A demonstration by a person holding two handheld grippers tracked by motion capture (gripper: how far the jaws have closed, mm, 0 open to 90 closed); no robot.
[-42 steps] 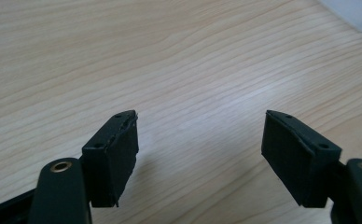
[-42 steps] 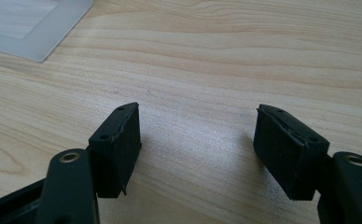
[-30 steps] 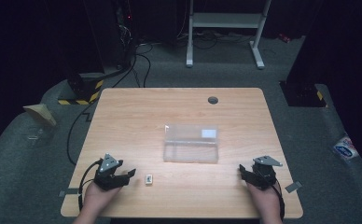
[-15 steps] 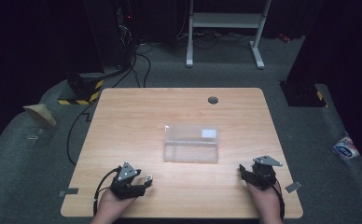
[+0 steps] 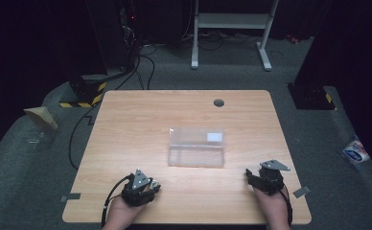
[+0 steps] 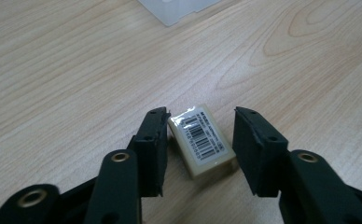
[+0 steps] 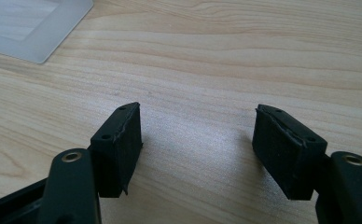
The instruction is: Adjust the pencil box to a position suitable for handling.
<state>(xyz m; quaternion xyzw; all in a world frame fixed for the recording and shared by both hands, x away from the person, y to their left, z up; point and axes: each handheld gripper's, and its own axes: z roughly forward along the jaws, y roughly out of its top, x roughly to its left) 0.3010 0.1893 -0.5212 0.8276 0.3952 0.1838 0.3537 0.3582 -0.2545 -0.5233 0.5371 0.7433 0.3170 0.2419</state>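
The bench [image 5: 126, 124] is light wood with a wavy brown grain and a small dark grey round cap [image 5: 218, 102] near its far edge. The small block [image 6: 202, 140] is pale cream, and its white label carries a black barcode and fine black print. Both the left tool [image 6: 200, 140] and the right tool [image 7: 198, 140] are matt black, with brass-coloured rings at the screw holes; a grey plate tops each in the high view. The box [image 5: 196, 147] is clear to frosted white, with a white label at one corner. The floor [image 5: 40, 158] is dark grey carpet, and a yellow-and-black striped strip [image 5: 81, 98] lies on it.
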